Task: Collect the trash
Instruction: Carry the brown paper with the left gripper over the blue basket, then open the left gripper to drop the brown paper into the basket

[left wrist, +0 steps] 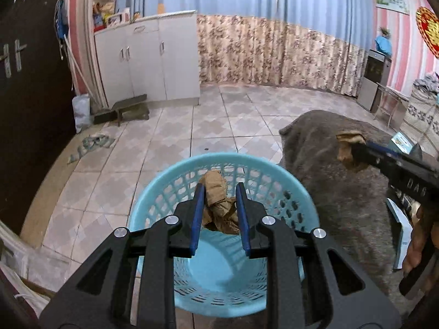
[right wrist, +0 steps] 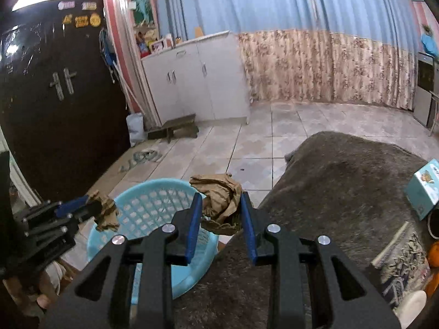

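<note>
Low in the left wrist frame, the left gripper (left wrist: pixel 219 192) jaws clamp crumpled brown paper (left wrist: pixel 218 205) over the blue basket (left wrist: pixel 164 186). The right gripper (right wrist: pixel 219 200) jaws pinch another paper wad (right wrist: pixel 219 194) beside the basket's rim, at the grey blanket (right wrist: pixel 343 178).

The tiled floor (left wrist: pixel 214 126) carries a blue basket (left wrist: pixel 164 192) (latticed), a low stool (left wrist: pixel 131 108) and a rag (left wrist: pixel 93 142).

The floor (left wrist: pixel 219 115) is laid with pale patterned tiles. A white cabinet (left wrist: pixel 153 57) is set against blue and floral curtains (left wrist: pixel 274 41). A dark door (right wrist: pixel 55 96) is seen at left, beside pink-striped walls (left wrist: pixel 395 49). A grey rug (right wrist: pixel 343 181) is spread at right.
</note>
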### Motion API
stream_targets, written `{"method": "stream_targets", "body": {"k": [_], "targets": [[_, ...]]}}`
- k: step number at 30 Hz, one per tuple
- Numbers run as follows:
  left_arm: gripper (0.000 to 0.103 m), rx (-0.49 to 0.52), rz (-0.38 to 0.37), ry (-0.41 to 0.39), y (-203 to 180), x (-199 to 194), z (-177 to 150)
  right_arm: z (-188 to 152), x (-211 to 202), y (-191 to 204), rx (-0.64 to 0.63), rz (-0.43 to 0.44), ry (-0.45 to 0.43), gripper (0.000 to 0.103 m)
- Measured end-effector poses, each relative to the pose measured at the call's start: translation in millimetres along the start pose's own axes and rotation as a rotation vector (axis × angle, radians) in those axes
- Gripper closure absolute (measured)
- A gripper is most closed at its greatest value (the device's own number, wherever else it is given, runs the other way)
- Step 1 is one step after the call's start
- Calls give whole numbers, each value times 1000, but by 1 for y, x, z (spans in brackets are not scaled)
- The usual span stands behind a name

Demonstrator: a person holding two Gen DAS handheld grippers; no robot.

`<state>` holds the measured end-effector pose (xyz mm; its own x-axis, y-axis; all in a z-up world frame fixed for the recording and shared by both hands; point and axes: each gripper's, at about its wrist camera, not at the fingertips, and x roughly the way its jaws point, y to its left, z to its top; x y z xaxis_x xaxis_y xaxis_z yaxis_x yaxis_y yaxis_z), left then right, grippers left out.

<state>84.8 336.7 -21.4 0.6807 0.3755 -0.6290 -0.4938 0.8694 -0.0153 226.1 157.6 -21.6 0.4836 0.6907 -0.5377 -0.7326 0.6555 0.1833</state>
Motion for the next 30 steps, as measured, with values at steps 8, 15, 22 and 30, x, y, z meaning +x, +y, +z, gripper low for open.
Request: {"method": "stream_targets", "body": {"k": [8, 15, 22, 30], "targets": [[58, -32, -8, -2, 9, 9, -1, -8, 9, 13, -61, -1, 24, 74], [27, -63, 60, -51, 22, -2, -3, -14, 13, 16, -71, -7, 49, 74], [14, -93, 135, -63, 44, -9, -8, -21, 22, 40, -111, 18, 80, 74], [10, -129, 177, -47, 59, -13, -15, -30, 31, 55, -122, 48, 94, 70]]}}
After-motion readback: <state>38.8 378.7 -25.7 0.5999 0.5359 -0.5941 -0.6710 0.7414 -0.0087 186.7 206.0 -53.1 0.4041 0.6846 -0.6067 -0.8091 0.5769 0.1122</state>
